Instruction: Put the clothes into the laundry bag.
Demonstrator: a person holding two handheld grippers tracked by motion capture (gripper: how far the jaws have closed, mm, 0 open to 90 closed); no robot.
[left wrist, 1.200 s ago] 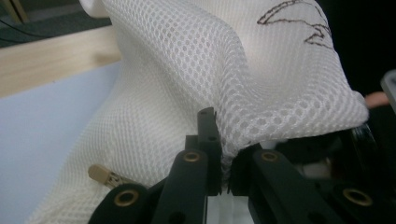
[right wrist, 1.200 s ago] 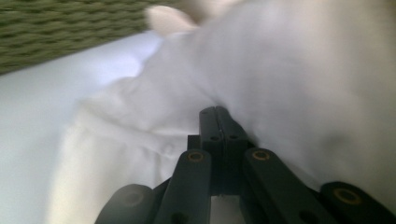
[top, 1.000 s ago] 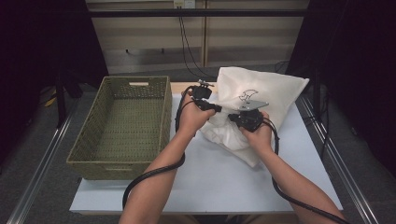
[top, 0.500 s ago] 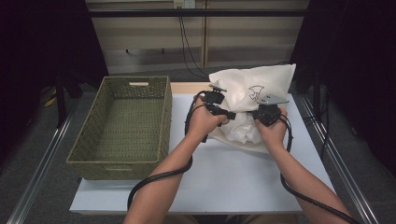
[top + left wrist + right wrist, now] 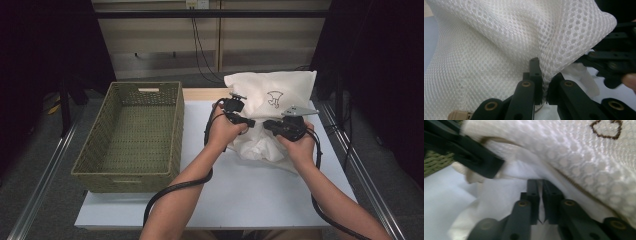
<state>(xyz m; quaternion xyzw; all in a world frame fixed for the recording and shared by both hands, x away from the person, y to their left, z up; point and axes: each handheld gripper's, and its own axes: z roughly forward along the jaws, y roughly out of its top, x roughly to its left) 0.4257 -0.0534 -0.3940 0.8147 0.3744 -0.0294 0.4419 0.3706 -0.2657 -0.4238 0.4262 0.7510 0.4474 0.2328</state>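
White mesh bag point(image 5: 499, 45) between hand-held gripper point(image 5: 543, 75) jaws

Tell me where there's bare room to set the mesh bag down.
Free: inside the wicker basket, and the white table in front between the forearms. Crowded: the far right corner, where the mesh bag and both grippers sit.

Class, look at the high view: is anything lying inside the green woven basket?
No. The green woven basket shows only its bare woven floor, while the white mesh bag sits on the table beside it.

White table point(image 5: 260, 200), grey floor point(image 5: 45, 165), dark sides, cables point(image 5: 200, 45) on back wall
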